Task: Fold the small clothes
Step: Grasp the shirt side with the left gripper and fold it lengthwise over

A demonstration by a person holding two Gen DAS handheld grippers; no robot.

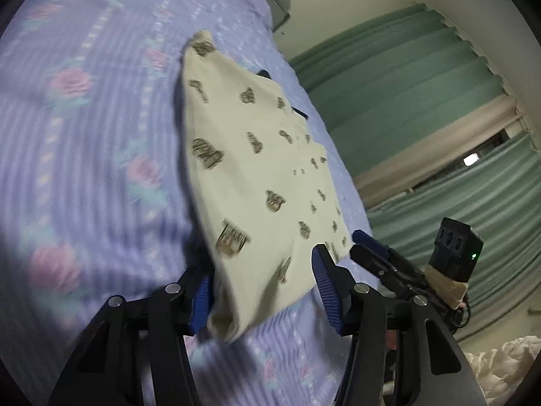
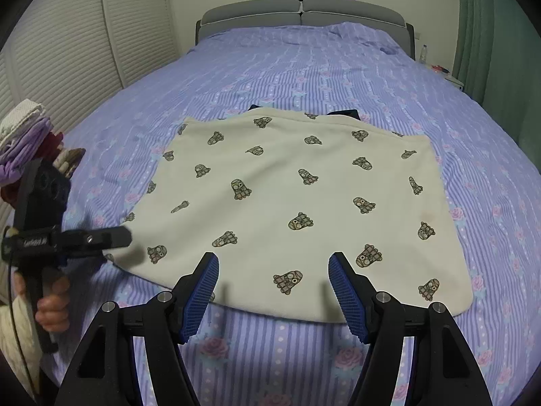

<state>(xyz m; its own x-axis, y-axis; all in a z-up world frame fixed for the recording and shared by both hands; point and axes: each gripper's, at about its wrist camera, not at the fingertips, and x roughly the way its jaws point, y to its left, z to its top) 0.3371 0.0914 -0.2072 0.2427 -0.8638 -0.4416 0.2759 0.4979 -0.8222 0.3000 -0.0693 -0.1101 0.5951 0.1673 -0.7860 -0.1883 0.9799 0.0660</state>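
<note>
While soft cream printed garment (image 2: 287,203) lies flat, left tool (image 1: 263,291) straddles corner ungripped; right tool (image 2: 274,287) released.

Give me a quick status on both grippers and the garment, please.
Left gripper at garment corner, jaws around the edge, grip unconfirmed. Right gripper open, above near hem. Cream printed garment flat on bedspread. Nothing in the way.

A bed (image 2: 304,77) covered by a lilac striped sheet with roses is seen; a cream printed garment (image 2: 297,203) is spread flat on it, over something dark (image 2: 345,112) at its far edge
</note>
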